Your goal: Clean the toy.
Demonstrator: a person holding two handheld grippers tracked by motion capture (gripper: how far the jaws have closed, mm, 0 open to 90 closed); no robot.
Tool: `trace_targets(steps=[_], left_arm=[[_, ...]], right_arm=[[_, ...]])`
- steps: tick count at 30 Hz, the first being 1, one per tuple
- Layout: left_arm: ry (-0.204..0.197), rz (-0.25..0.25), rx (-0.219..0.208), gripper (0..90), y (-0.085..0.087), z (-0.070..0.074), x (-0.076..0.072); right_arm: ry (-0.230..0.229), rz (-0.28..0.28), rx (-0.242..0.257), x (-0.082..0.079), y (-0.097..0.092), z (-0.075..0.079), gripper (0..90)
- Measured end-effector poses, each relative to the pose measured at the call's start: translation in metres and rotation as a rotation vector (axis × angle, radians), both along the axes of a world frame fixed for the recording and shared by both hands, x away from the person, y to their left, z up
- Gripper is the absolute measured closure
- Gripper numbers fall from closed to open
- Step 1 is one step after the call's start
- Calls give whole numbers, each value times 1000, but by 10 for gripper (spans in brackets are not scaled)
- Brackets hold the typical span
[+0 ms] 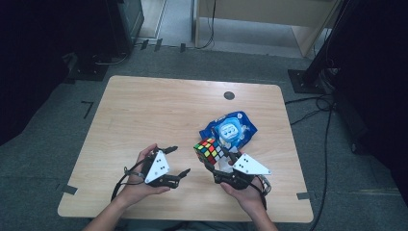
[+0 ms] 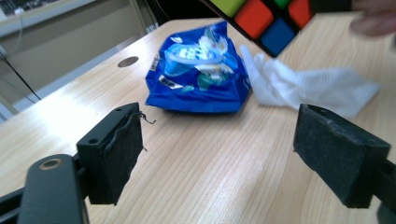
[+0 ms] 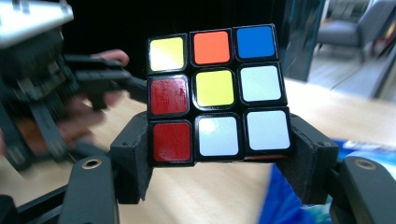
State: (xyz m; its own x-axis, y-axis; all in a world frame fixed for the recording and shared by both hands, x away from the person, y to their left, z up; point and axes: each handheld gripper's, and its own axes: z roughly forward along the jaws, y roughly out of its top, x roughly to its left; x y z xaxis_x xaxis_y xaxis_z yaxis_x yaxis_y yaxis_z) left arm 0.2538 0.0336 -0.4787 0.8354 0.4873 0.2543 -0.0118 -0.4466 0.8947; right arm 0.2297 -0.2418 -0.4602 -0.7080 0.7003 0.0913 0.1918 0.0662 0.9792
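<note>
Right gripper (image 1: 219,161) clamps the puzzle cube (image 1: 208,150) by its bottom layer, holding it clear of the table (image 1: 144,110) in front of the blue packet (image 1: 231,129). Left gripper (image 1: 177,161) stands apart with jaws wide and empty. From the left gripper the cube lies at about 2 o'clock, near but not touching, so the left is the free one to close onto an outer layer for a twist, as I judge.
</note>
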Motion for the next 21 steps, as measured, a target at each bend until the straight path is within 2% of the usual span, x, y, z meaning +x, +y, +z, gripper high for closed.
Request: trace_targets(steps=[2,6,10,15,19,21], left_arm=[[-49,7,30,146,-5,-2,-2],[-105,7,50,139,-10,-3,-6],[-171,10,91,138,-15,-4,-12],[-235,6,117,150,-21,-4,-17],[-246,0,123,166,-24,-4,-20],[-245,9,135,202,-27,-5,-19]], right_arm=[[58,6,8,-2,4,5,342],[175,15,19,-3,14,12,342],[250,24,18,-4,24,15,342],[317,42,24,-4,33,13,342],[344,33,13,-3,39,9,342],[366,36,20,-2,41,8,341]])
